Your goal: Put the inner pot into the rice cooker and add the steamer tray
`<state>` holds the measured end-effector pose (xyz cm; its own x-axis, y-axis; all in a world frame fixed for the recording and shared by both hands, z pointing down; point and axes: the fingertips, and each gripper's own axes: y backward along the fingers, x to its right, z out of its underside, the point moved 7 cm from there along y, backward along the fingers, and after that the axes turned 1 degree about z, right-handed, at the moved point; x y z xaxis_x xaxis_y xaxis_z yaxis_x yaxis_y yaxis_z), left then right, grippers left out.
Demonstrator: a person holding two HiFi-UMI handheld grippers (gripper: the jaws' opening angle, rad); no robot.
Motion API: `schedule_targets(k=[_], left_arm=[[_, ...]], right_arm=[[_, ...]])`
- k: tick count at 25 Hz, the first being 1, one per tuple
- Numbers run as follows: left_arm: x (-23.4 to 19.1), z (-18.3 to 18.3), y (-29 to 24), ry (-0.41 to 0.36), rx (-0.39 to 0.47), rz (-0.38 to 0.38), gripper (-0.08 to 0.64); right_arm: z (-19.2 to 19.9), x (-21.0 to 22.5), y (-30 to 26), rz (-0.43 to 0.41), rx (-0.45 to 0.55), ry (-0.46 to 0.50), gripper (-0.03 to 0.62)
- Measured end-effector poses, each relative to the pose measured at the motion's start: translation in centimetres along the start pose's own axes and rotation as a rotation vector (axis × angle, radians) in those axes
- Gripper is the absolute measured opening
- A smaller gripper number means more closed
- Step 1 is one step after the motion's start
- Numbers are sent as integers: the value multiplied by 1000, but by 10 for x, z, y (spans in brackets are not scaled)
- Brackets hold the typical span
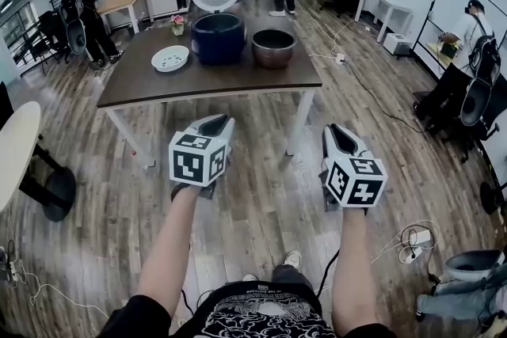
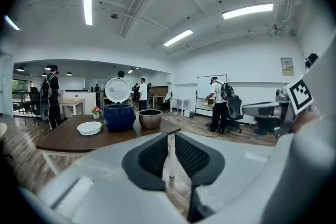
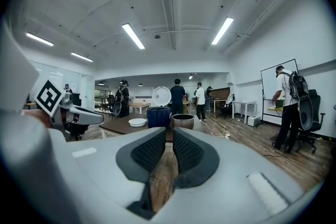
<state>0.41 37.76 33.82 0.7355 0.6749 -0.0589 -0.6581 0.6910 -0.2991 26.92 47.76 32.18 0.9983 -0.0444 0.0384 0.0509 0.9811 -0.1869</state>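
A dark blue rice cooker (image 1: 218, 36) with its white lid raised stands on the brown table (image 1: 150, 83). The copper-coloured inner pot (image 1: 273, 47) sits just right of it, and the white steamer tray (image 1: 170, 58) lies to its left. Both grippers hang in the air well short of the table's near edge. My left gripper (image 1: 218, 123) is shut and holds nothing. My right gripper (image 1: 337, 132) is shut and empty too. The left gripper view shows the cooker (image 2: 119, 115), pot (image 2: 150, 118) and tray (image 2: 89, 127) far ahead; so does the right gripper view, with the cooker (image 3: 159, 116).
A small flower pot (image 1: 177, 24) stands at the table's back. A round white table (image 1: 16, 142) is at the left. Several people stand behind the table and at the right by a whiteboard (image 1: 459, 8). Cables and a power strip (image 1: 416, 237) lie on the wooden floor.
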Motion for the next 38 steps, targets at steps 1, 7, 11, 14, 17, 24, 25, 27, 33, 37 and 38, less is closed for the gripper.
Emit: schedule_targets(k=[1,7,11,14,17,24,25,27,33,37,38], left_arm=[[0,0,-3,3,-1,2,32],[-1,-5,-29,28,-7,0,75],[-5,-14,-51,39,5,-22,110],[-7,-23,-70,55,11,-35,143],[-6,-34,-93,67,21,-51,167],[-2,-53,-141,79,17,-78,215],[-3,-55,-146,79,17,-85,221],[-4,-60,-156,84,21,-98,235],[1,-74,-183,94,34,-134,267],[5,-79,-200,99,30,-154,267],[6,-81,-204,96,32,-159,267]], right_arm=[[1,2,-2,-5,-4,-1,37],[-3,16,-27,-46,-27,8,80],[-8,32,-50,-84,-34,12,112],[-9,47,-70,-116,-44,13,147],[-13,64,-91,-144,-51,15,195],[-28,103,-135,-194,-51,11,262],[-30,107,-141,-201,-50,10,268],[-35,114,-152,-215,-49,9,273],[-47,143,-177,-238,-34,3,299],[-48,158,-192,-256,-41,-1,327],[-48,162,-196,-261,-43,-3,336]])
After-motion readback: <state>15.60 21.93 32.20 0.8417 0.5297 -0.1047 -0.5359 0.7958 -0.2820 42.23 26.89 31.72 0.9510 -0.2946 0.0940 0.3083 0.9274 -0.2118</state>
